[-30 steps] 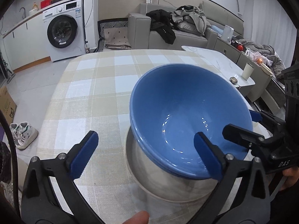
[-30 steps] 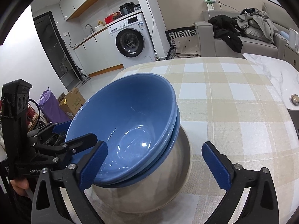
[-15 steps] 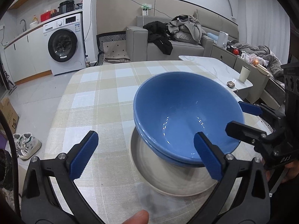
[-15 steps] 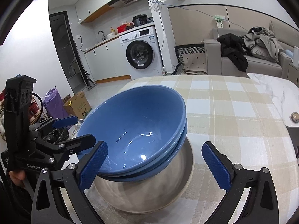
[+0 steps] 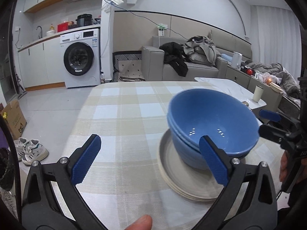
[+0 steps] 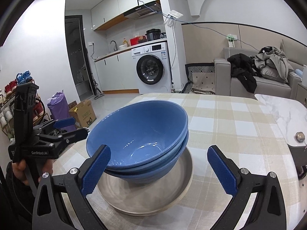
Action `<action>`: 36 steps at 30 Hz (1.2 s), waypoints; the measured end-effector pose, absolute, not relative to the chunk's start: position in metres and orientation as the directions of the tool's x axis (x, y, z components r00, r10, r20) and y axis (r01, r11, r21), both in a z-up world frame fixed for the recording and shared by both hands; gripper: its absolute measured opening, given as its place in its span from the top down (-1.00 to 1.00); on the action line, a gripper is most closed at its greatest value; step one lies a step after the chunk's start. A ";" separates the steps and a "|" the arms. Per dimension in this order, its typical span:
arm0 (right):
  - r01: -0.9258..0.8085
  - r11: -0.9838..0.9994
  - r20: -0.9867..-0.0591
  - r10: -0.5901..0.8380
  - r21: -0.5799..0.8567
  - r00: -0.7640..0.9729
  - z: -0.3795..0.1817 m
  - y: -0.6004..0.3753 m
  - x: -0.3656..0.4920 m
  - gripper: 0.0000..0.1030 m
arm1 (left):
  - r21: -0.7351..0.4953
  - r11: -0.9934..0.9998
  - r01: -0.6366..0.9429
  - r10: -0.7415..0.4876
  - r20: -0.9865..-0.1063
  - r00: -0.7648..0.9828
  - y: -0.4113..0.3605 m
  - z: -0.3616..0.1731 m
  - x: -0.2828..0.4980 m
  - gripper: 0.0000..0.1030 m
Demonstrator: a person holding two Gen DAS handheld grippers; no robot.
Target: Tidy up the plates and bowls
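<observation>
Blue bowls nested on the grey plates near the table's front edge, dead between both wide-open, empty grippers, left gripper off toward the left edge, right gripper closer, straddling the stack.

black claw, blue ridged pads (silver screws)

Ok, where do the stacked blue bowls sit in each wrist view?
Left wrist: blue bowls right of centre, on the grey plates, behind the left gripper's right finger.
Right wrist: blue bowls centre-left, above the right gripper's left finger.
Shared landmark: washing machine.
</observation>
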State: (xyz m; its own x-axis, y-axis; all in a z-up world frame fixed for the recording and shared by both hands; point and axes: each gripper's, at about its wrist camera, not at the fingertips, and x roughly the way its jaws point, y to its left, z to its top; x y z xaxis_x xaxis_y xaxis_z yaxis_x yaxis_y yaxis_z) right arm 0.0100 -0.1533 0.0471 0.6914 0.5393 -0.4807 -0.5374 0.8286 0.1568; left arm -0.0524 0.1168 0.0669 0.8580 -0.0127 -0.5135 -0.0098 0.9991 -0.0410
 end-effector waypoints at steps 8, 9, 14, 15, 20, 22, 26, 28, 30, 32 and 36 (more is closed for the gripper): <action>-0.552 0.826 -0.429 0.543 0.115 0.722 0.038 -0.167 0.003 -0.99 | -0.022 1.000 -0.014 0.002 -0.485 0.875 0.128 0.045 -0.055 -0.97; -0.552 0.827 -0.422 0.542 0.111 0.727 0.036 -0.170 0.002 -0.99 | -0.021 1.000 -0.015 0.003 -0.478 0.879 0.129 0.042 -0.055 -0.97; -0.558 0.824 -0.391 0.548 0.100 0.740 0.030 -0.179 -0.005 -0.99 | 0.012 1.000 -0.005 0.010 -0.467 0.884 0.126 0.026 -0.051 -0.97; -0.558 0.823 -0.385 0.550 0.102 0.741 0.028 -0.180 -0.006 -0.99 | 0.017 1.000 0.000 0.008 -0.464 0.886 0.126 0.023 -0.050 -0.97; -0.565 0.819 -0.348 0.562 0.104 0.750 0.021 -0.189 -0.014 -0.99 | 0.006 1.000 0.020 -0.014 -0.456 0.890 0.127 0.021 -0.044 -0.97; -0.563 0.820 -0.331 0.561 0.099 0.759 0.020 -0.191 -0.018 -0.99 | 0.005 1.000 0.021 -0.017 -0.449 0.893 0.126 0.020 -0.043 -0.97; -0.565 0.821 -0.317 0.560 0.088 0.765 0.019 -0.190 -0.021 -0.99 | -0.012 0.999 0.030 -0.032 -0.441 0.897 0.129 0.019 -0.041 -0.97; -0.565 0.821 -0.309 0.560 0.082 0.768 0.020 -0.190 -0.023 -0.99 | -0.019 0.999 0.038 -0.043 -0.440 0.897 0.130 0.018 -0.040 -0.97; -0.570 0.818 -0.310 0.564 0.080 0.766 0.020 -0.190 -0.023 -0.99 | -0.025 0.998 0.050 -0.055 -0.438 0.897 0.131 0.018 -0.040 -0.97; -0.575 0.815 -0.312 0.565 0.070 0.764 0.019 -0.188 -0.023 -0.99 | -0.027 0.998 0.056 -0.062 -0.435 0.898 0.132 0.018 -0.041 -0.97; -0.586 0.809 -0.311 0.568 0.043 0.762 0.019 -0.183 -0.027 -0.99 | -0.041 0.997 0.071 -0.082 -0.419 0.904 0.133 0.018 -0.044 -0.97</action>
